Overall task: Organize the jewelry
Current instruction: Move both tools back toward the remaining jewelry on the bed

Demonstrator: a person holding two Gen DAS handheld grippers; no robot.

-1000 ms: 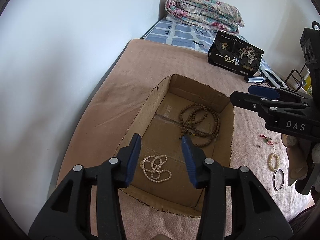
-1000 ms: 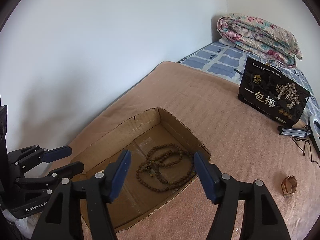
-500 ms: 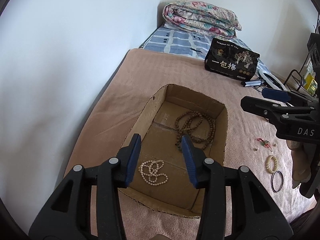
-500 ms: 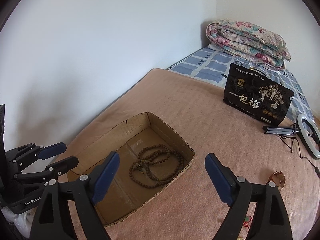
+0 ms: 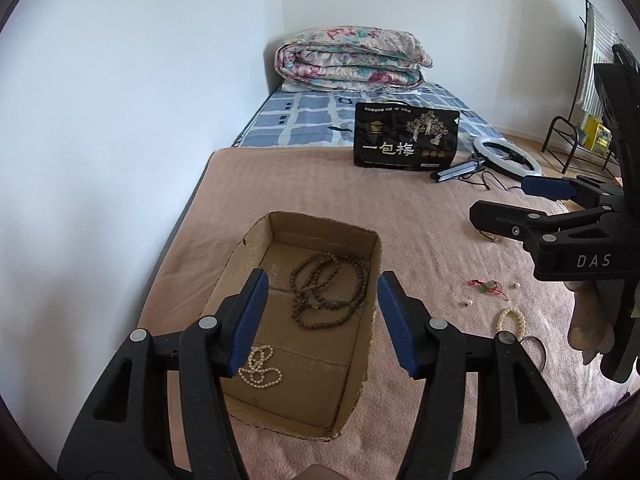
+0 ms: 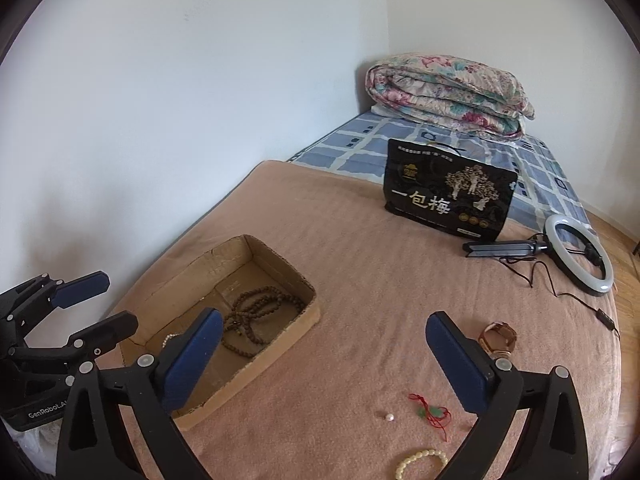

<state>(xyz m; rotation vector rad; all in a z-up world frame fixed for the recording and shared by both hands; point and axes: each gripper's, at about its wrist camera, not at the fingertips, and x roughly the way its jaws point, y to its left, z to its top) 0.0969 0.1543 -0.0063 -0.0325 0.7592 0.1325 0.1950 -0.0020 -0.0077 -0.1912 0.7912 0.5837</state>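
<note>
A shallow cardboard box (image 5: pixel 362 376) (image 6: pixel 280 344) lies on the pink blanket. It holds a brown bead necklace (image 5: pixel 328 292) (image 6: pixel 260 312) and a white pearl strand (image 5: pixel 260 368). My left gripper (image 5: pixel 318 320) is open and empty above the box. My right gripper (image 6: pixel 324 356) is wide open and empty above the blanket right of the box; it also shows in the left wrist view (image 5: pixel 516 208). Below it lie a red cord charm (image 6: pixel 434 412) (image 5: pixel 488 286), a loose pearl (image 6: pixel 389 417), a cream bead bracelet (image 6: pixel 420 460) (image 5: pixel 512 320) and a watch (image 6: pixel 498 338).
A dark bangle (image 5: pixel 536 346) lies near the bracelet. A black printed bag (image 6: pixel 448 196) stands at the back, a ring light (image 6: pixel 580 252) with cable to its right, a folded floral quilt (image 6: pixel 444 92) by the wall. A metal rack (image 5: pixel 580 140) stands beside the bed.
Both grippers have pulled back and up from the box. The left jaws opened wider. The right gripper opened wider and swung right, bringing the loose jewelry on the blanket into view.
</note>
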